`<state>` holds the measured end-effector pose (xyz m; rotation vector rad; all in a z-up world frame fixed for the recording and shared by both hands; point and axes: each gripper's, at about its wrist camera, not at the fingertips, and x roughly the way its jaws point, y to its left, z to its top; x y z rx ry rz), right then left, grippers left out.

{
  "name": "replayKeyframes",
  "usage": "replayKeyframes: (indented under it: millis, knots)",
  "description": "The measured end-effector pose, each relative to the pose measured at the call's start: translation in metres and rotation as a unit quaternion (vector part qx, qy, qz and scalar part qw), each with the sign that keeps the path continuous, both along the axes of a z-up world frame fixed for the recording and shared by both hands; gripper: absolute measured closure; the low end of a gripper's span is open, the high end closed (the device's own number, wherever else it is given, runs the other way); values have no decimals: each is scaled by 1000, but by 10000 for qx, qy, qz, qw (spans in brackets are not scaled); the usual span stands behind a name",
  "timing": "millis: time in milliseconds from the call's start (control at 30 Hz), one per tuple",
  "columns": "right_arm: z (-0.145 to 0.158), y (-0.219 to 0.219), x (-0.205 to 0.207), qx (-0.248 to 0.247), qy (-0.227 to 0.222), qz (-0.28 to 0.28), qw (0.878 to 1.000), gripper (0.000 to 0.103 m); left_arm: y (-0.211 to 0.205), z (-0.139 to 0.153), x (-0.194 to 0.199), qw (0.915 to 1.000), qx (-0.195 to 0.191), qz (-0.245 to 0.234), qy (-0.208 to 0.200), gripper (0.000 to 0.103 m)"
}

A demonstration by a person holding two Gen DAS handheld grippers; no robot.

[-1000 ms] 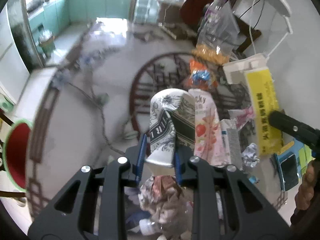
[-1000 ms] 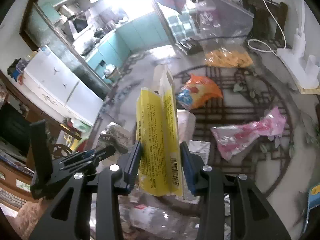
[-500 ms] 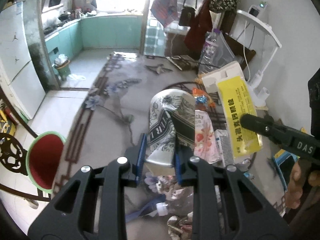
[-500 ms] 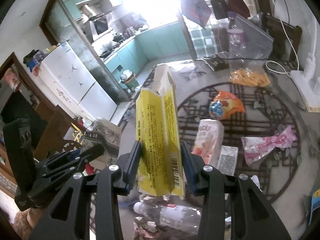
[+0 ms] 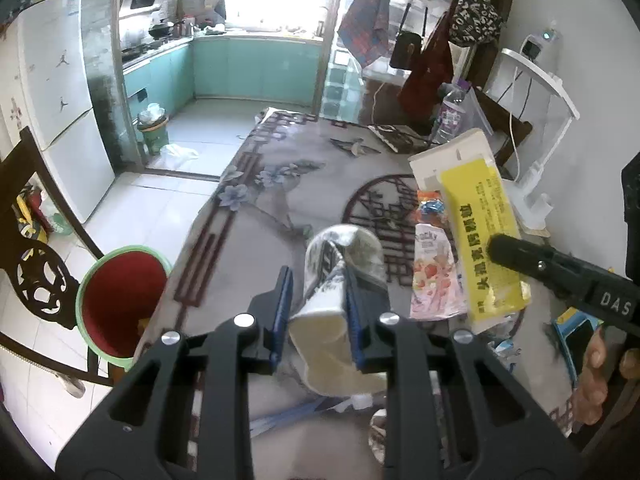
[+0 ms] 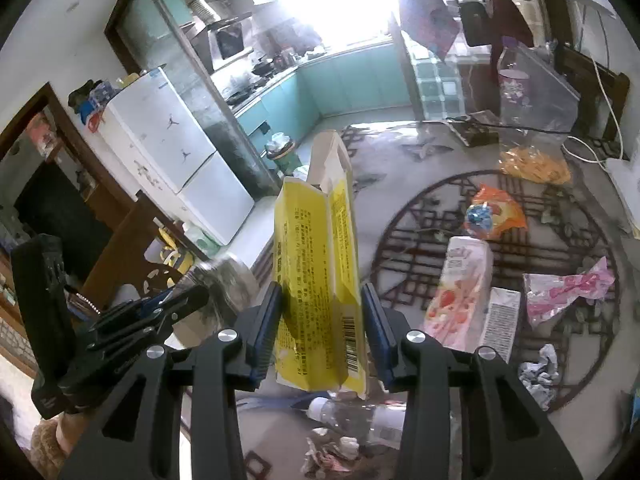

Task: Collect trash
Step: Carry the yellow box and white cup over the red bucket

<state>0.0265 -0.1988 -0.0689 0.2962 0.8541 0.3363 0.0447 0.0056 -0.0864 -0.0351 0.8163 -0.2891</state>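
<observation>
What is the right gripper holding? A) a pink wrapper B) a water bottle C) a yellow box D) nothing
C: the right gripper has its blue pads pressed on both sides of the yellow box, lifted above the table; the pink wrapper and the water bottle lie on the table.

Sunlit teal kitchen [image 5: 256, 68] beyond white fridge [image 5: 60, 92], patterned floor [image 5: 256, 200].

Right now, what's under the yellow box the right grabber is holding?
Below the yellow box lies a clear plastic bottle with a white cap, on the table. Crumpled wrappers lie nearer. The box hides whatever is directly behind it.
</observation>
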Motion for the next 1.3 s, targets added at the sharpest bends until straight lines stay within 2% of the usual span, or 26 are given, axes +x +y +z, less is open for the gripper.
replayKeyframes:
  millis: [233,833,1300]
  knots:
    - [1,32,7,-105,-28,137,9998,64,35,0,3,9998,-77,172,-21,79]
    - [-4,128,32,-334,98,34,9994,64,131,-4,36,9998,-178,71,69,79]
    - [-21,207,55,-432,266,291,9983,64,217,-20,55,9985,-181,465,246,79]
